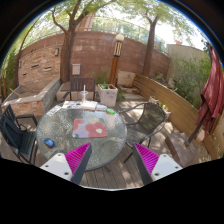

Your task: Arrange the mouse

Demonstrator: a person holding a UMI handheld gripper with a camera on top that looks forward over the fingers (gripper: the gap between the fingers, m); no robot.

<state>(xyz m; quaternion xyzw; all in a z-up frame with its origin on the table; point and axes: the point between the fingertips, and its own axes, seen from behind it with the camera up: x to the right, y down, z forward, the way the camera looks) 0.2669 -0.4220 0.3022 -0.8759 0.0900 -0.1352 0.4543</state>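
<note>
Now, your gripper (pixel 112 160) is wide open and empty; the mouse (pixel 51 143) sits on the glass table (pixel 70 135) beyond the left finger. Probably light and slick: grip its sides.

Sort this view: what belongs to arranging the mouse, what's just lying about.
Job: tongs, open and empty; pink mat on round glass table; mouse itself too small to make out.
Lying about: dark chair; white planter; small blue object at table's near edge.
</note>
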